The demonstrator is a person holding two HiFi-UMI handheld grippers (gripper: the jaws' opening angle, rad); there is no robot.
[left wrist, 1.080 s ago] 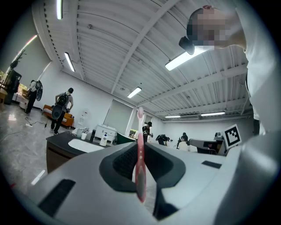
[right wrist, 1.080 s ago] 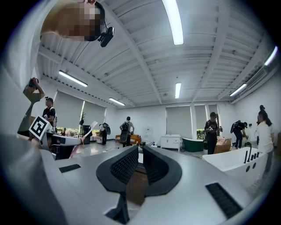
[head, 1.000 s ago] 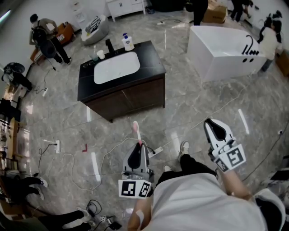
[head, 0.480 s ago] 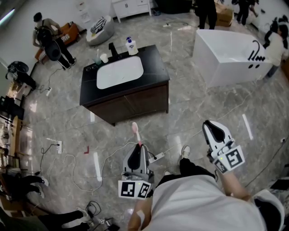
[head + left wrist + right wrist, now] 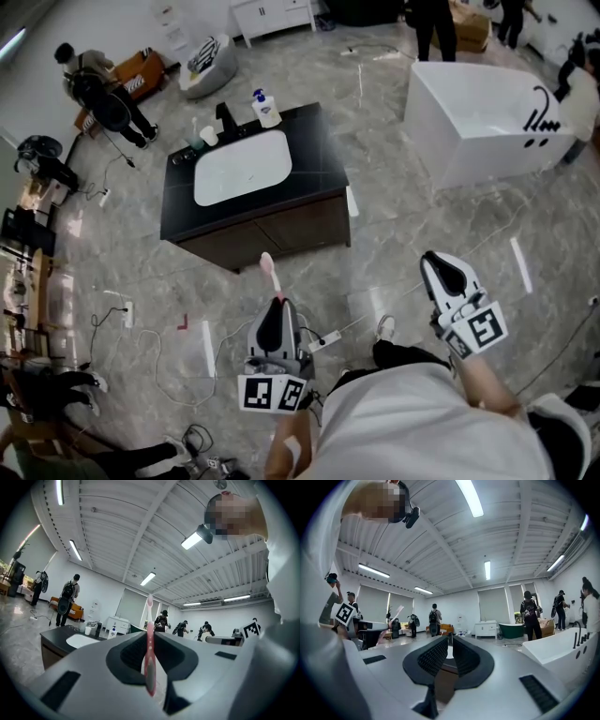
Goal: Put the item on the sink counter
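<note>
A large showroom-like hall: a freestanding sink counter (image 5: 253, 192), a bathtub (image 5: 478, 117), marble floor, strip-lit ceiling (image 5: 487, 569).

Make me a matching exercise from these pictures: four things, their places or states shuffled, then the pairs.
1 slim pink toothbrush
2 white-and-blue pump bottle
3 white freestanding bathtub
4 right gripper

A standing on the floor
B holds nothing
C back edge of the black sink counter
D clamped in the left gripper

Pairs: 1-D, 2-C, 3-A, 4-B
</note>
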